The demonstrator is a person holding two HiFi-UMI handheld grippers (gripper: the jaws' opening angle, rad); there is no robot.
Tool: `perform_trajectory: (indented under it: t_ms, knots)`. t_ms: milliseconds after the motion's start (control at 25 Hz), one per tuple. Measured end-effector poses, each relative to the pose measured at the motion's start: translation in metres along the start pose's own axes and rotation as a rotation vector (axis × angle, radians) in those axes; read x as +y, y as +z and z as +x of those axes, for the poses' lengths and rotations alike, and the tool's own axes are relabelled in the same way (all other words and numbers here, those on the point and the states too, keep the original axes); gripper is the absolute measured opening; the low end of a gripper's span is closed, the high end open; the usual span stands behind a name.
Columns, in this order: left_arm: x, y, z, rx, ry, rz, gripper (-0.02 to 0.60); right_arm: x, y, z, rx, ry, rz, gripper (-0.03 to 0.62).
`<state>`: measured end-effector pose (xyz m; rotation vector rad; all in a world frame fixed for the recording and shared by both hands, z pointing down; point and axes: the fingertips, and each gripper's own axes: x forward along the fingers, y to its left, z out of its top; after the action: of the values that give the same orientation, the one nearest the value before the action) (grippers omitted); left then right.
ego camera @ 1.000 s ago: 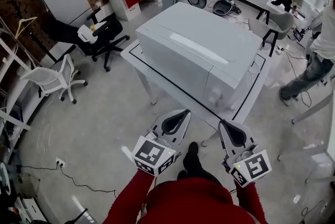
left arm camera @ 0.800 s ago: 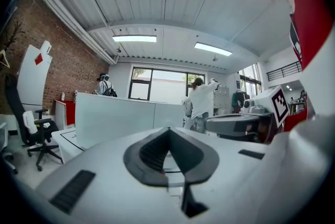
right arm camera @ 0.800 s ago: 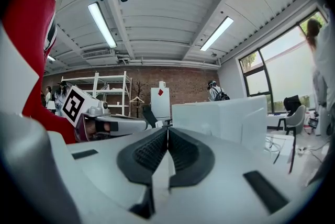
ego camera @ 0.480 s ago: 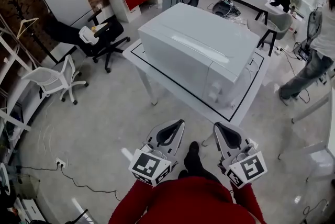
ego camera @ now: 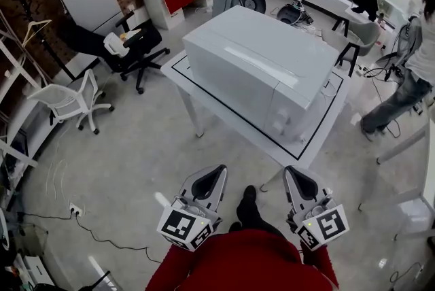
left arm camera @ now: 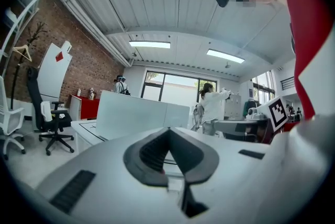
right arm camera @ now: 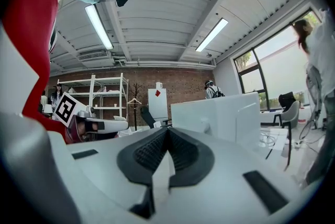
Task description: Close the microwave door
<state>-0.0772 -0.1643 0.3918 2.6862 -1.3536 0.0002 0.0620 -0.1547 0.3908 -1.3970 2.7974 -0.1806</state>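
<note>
Left gripper point(ego camera: 218, 170) and right gripper point(ego camera: 293, 174) sit bottom centre, both clenched on nothing. Bare floor point(ego camera: 136, 153) lies between them and the near edge of the table point(ego camera: 178, 79). The microwave point(ego camera: 262, 72) sits mid-frame.

Red sleeves point(ego camera: 173, 269); white hand-held grippers point(ego camera: 219, 170) point(ego camera: 292, 170), blk pads point(left arm camera: 149, 152).

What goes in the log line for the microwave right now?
microwave: on table, door looks shut | left tool: shut, empty, apart from microwave | right tool: shut, empty, apart from microwave
</note>
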Motion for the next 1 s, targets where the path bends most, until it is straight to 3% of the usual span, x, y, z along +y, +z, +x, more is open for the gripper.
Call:
perform_trajectory:
  t_ms: [1000]
  knots:
    - [0.005,0.0,-0.012,-0.005,0.044,0.0,0.009,-0.011,-0.003,-0.01,0.018,-0.039,-0.019,0.011]
